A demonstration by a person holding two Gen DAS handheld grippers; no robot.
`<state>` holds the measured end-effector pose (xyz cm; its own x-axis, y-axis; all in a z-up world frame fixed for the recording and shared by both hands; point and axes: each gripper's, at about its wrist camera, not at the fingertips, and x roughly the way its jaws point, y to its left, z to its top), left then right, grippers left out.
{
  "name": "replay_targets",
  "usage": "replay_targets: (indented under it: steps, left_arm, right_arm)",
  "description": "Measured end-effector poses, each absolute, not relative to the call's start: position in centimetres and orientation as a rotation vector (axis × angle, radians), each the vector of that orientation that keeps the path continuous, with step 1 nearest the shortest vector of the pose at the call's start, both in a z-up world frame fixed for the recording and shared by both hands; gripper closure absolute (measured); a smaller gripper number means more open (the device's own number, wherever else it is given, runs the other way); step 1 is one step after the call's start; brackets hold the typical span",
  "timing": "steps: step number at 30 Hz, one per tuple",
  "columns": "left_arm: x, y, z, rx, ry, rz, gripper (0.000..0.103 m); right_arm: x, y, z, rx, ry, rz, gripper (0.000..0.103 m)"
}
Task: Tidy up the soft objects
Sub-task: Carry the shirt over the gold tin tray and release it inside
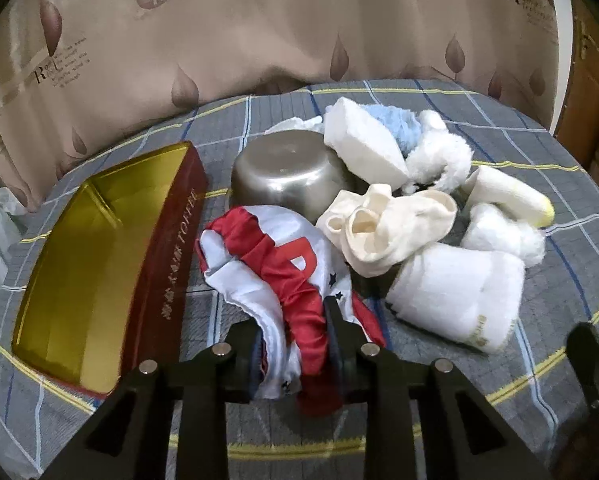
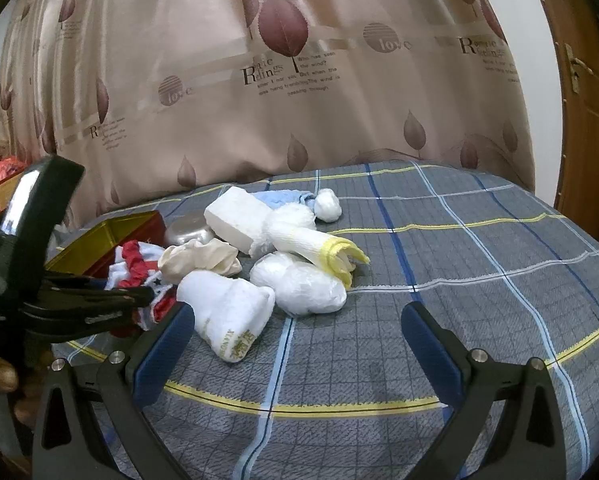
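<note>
My left gripper (image 1: 295,320) is shut on a red and white cloth (image 1: 275,264) that lies beside the open gold-lined red box (image 1: 99,264). The cloth also shows in the right wrist view (image 2: 139,268), with the left gripper (image 2: 139,300) pinching it. A pile of soft things lies to the right: cream socks (image 1: 383,228), a white rolled sock (image 1: 459,300), a white foam block (image 1: 363,144), a fluffy white and blue piece (image 1: 431,148), a yellow-tipped glove (image 1: 511,196). My right gripper (image 2: 295,316) is open and empty over the bed, near the white rolled sock (image 2: 227,312).
An upturned steel bowl (image 1: 287,176) stands behind the cloth. A white plastic-wrapped bundle (image 2: 299,284) lies by the glove (image 2: 319,246). The grey plaid bedsheet (image 2: 479,280) spreads to the right. A leaf-print curtain (image 2: 299,80) hangs behind, a wooden door (image 2: 579,120) at far right.
</note>
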<state>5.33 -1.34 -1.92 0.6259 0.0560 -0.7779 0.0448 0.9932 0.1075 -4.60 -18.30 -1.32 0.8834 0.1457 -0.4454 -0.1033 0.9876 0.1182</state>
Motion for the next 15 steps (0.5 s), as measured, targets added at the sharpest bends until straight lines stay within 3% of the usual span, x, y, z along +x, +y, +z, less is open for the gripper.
replay_targets:
  steps: [15]
  left_arm:
    - [2.0, 0.6, 5.2, 0.122, 0.790, 0.060, 0.076]
  right_arm:
    - [-4.4, -17.4, -0.8, 0.017, 0.535, 0.162, 0.000]
